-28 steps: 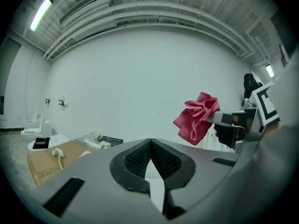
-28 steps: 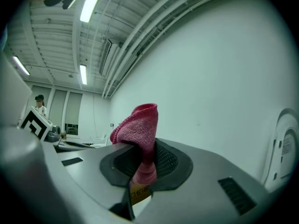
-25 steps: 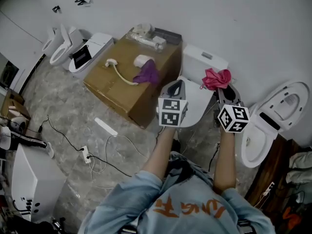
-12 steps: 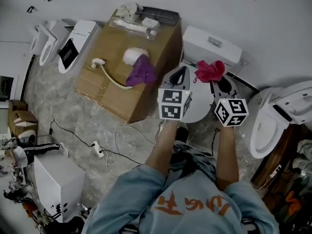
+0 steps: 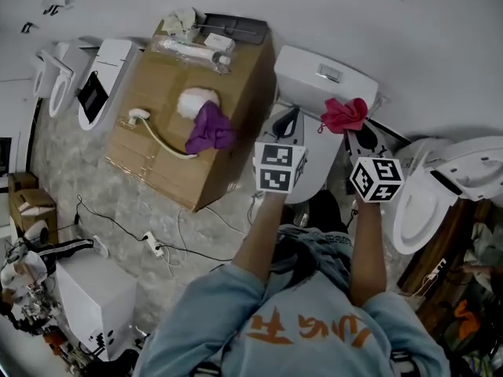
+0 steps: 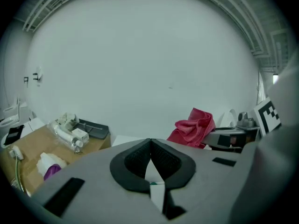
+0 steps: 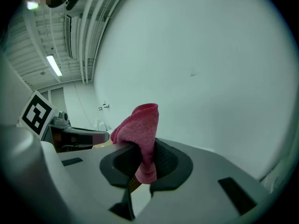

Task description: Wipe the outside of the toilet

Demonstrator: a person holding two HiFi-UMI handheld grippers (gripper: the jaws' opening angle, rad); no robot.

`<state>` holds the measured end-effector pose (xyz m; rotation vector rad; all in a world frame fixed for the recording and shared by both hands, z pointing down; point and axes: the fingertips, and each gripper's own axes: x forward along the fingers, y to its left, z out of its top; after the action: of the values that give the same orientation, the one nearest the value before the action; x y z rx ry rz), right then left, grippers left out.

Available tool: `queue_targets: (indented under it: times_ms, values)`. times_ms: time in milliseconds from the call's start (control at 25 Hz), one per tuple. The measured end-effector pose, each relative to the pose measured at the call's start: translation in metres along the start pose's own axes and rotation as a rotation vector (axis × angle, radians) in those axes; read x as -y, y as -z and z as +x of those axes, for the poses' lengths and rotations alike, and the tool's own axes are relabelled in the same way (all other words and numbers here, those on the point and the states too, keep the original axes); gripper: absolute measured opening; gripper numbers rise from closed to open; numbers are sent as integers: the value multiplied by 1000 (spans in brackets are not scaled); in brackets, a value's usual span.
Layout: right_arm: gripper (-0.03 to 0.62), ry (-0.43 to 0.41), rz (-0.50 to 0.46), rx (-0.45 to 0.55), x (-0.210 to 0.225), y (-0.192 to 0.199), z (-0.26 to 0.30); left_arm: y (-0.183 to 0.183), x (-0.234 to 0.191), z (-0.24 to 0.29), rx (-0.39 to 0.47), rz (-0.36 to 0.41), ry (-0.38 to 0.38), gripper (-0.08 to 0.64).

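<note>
Pink cloth (image 7: 140, 125) clamped in right claw (image 7: 142, 161) near toilet (image 5: 314, 85).

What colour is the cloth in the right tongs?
Pinkish-red cloth, clearest in the right gripper view.

It looks like a storeroom or workshop for bathroom fittings. Several loose toilets (image 5: 326, 73) stand in a row along a bare white wall (image 5: 409, 14). On the left, a cardboard box (image 5: 236, 93) carries bagged parts (image 5: 192, 49). Cables (image 5: 110, 222) trail over the stone floor (image 5: 71, 171), and bare pipes (image 7: 88, 27) run beside a strip light (image 7: 53, 65).
</note>
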<state>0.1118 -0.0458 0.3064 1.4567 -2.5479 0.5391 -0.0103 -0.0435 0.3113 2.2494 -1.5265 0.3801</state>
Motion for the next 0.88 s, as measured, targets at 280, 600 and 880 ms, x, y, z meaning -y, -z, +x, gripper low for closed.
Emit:
queue_targets:
  times_ms: [280,600,880]
  values:
    - [69,-142,-76,-71,23,-12,53,-7,-12,40,9,-99,-98,25]
    - [69,-264,-151,-144,32,-17,121,2,-22,82,-68,-120,-163,25]
    - [71,-356,-248,-198,40,-15,182,3,-47,101,-139,-142,-207,25]
